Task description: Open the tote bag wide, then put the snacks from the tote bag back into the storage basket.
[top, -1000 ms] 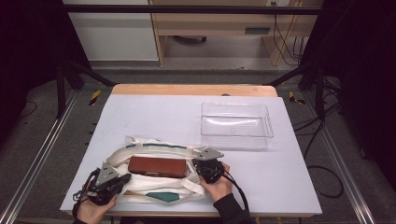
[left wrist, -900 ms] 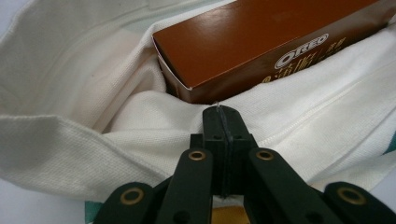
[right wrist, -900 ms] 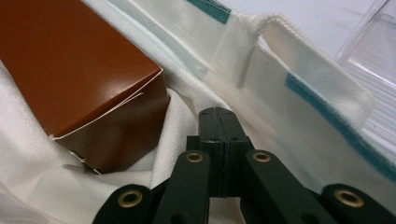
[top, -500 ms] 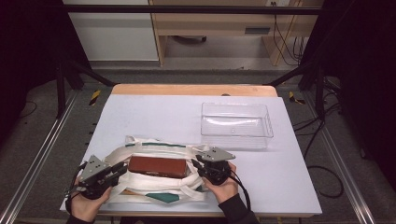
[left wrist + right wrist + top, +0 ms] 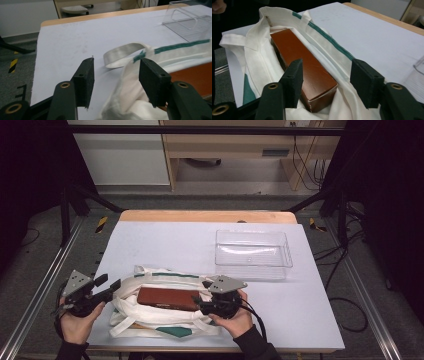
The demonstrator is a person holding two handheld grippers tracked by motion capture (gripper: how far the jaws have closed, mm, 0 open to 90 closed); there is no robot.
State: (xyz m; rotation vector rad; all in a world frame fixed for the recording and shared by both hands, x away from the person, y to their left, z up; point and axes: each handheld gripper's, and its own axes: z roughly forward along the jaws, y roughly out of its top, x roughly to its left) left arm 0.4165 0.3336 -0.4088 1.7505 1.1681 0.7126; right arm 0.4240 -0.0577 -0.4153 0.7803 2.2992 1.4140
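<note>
High view: a white cloth tote bag [image 5: 165,312] with green trim lies flat near the front edge of the tabletop [image 5: 170,245], left of centre, and a long reddish-brown box [image 5: 167,298] rests in its open mouth. A clear plastic tray [image 5: 253,254] sits well apart from them, toward the right side of the tabletop and nearer the back edge.

The left hand-held gripper [image 5: 111,289] is held in the person's left hand [image 5: 80,325] at the front left corner, beside the bag's left end. In the left gripper view its jaws stand apart, and a fold of the bag's white cloth [image 5: 130,85] rises between them, close against the right-hand jaw; whether the cloth touches that jaw cannot be told. One of the bag's handle loops [image 5: 122,53] lies on the tabletop just beyond the jaws, and the green trim [image 5: 175,47] runs off to the right.

The right hand-held gripper [image 5: 200,304] is held in the right hand [image 5: 234,320] at the box's right end. In the right gripper view its jaws are spread wide, gripping nothing; the near end of the box [image 5: 312,75] sits between them, nearer the left-hand jaw, with the bag's cloth [image 5: 259,55] folded around it on both sides.
</note>
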